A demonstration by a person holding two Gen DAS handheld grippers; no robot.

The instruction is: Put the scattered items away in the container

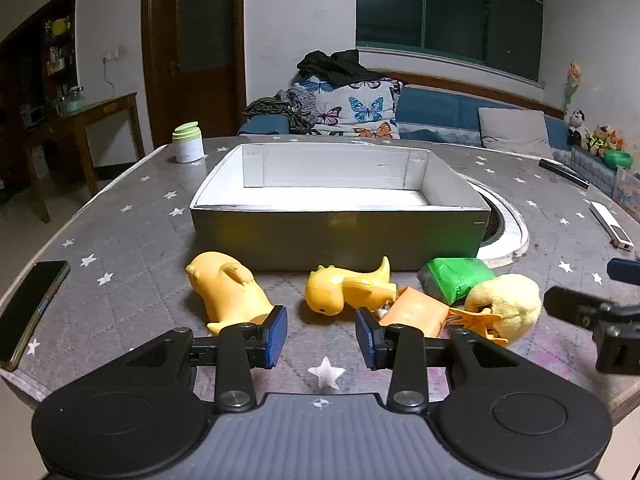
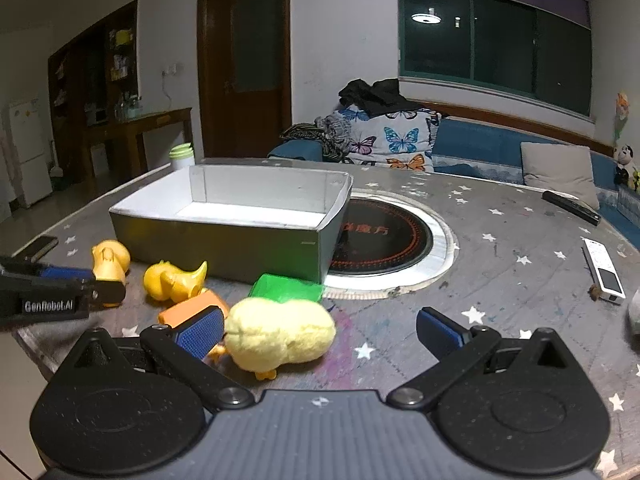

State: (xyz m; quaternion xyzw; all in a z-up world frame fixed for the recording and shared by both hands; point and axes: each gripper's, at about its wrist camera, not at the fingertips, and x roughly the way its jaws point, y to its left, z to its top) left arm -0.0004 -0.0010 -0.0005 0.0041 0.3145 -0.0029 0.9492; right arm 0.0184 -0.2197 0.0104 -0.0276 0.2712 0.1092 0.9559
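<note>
1. The cardboard box [image 1: 340, 236], grey outside and white inside, stands open on the star-print tablecloth [image 1: 132, 248]; nothing is visible inside it. It serves as the reference point below.
2. Left gripper [image 1: 321, 330]: blue pads spread, nothing between them. It sits low over the cloth in front of the box's near wall, aimed at the gap between the two yellow plastic toys.
3. Right gripper [image 2: 318, 330]: jaws spread wide. The yellow plush chick [image 2: 280, 334] lies between them, against or just beside the left pad; contact cannot be confirmed. Nothing is pinched.
4. Yellow plastic bird [image 1: 228, 292] lies on its side in front of the box's near-left corner, close to the wall.
5. Yellow plastic dinosaur [image 1: 348, 286] lies on its side in front of the middle of the near wall.
6. Orange block [image 1: 416, 312] lies just beside the dinosaur, farther from the box.
7. Green packet [image 1: 454, 278] lies at the box's near-right corner, touching or almost touching the plush chick.
8. Off to the box's left: a smartphone [image 1: 30, 312] near the table edge; a green-lidded jar [image 1: 188, 142] beyond the far-left corner.
9. Off to the box's right: a round inset hotplate [image 2: 384, 248], partly under the box corner, a white remote [image 2: 604, 272] and a black remote [image 2: 570, 207].
</note>
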